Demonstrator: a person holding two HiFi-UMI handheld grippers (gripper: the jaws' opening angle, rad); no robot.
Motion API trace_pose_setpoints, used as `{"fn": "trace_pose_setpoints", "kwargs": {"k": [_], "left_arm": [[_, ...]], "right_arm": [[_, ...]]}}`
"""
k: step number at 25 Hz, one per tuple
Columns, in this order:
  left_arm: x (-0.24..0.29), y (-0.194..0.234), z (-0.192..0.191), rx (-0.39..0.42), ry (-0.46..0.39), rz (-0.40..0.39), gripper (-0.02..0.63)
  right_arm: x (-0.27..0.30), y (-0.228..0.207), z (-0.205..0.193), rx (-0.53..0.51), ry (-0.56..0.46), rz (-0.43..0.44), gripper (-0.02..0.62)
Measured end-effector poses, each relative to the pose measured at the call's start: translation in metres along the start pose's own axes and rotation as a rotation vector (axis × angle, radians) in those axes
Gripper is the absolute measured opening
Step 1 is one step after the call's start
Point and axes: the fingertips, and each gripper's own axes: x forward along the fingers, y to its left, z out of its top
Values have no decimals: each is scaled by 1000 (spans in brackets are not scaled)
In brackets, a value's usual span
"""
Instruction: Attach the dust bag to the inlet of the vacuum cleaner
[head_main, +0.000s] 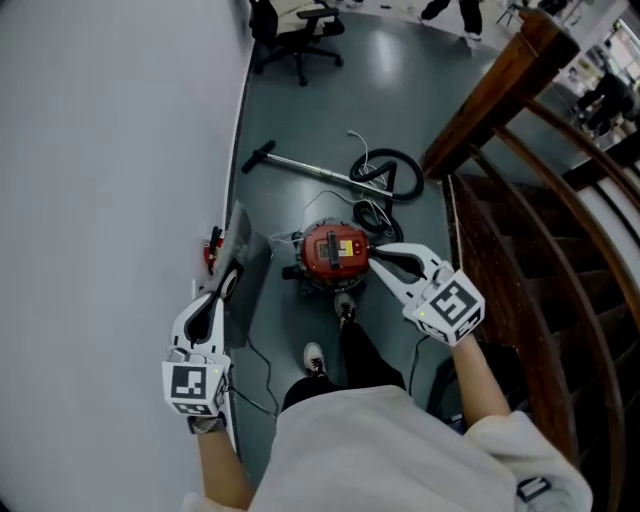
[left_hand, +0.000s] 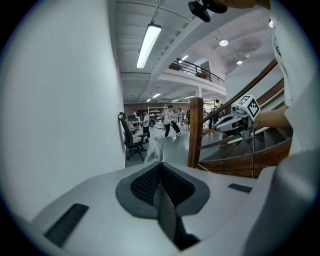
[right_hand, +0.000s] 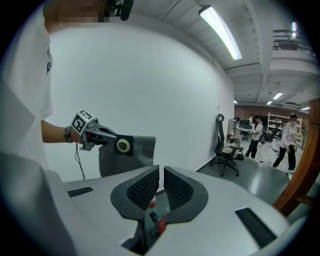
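Note:
A red and black vacuum cleaner (head_main: 334, 251) stands on the grey floor just ahead of my feet. My left gripper (head_main: 232, 280) is shut on the grey dust bag (head_main: 243, 258), which hangs beside the white wall to the left of the vacuum. In the left gripper view the bag (left_hand: 165, 210) shows edge-on as a thin sheet pinched between the pads. From the right gripper view, the bag (right_hand: 131, 155) shows its dark collar with a round hole (right_hand: 122, 145). My right gripper (head_main: 376, 258) is shut and empty, hovering by the vacuum's right side.
The vacuum's wand (head_main: 300, 167) and coiled hose (head_main: 387, 176) lie on the floor beyond it. A wooden staircase (head_main: 540, 210) rises on the right. An office chair (head_main: 300, 40) stands farther back. A white wall (head_main: 100, 150) runs along the left. People walk in the distance (left_hand: 170, 120).

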Motion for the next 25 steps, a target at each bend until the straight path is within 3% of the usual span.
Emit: {"fn": "trace_pose_setpoints", "kwargs": {"k": [7,17,21,25], "left_arm": [[30,18,-24,-75,7,59,18],[74,20,-63,-82,35,105,18],[89,22,-93,-147,45,127,18],[103,21,-128,-159,78,128,18]], "right_arm": [[51,-41,-27,-23,76,15,32],[99,-77,-71,2,150,34,32],[113,-81,-98,37,190,50,34],[122,-83,-141,95,236,39,44]]}}
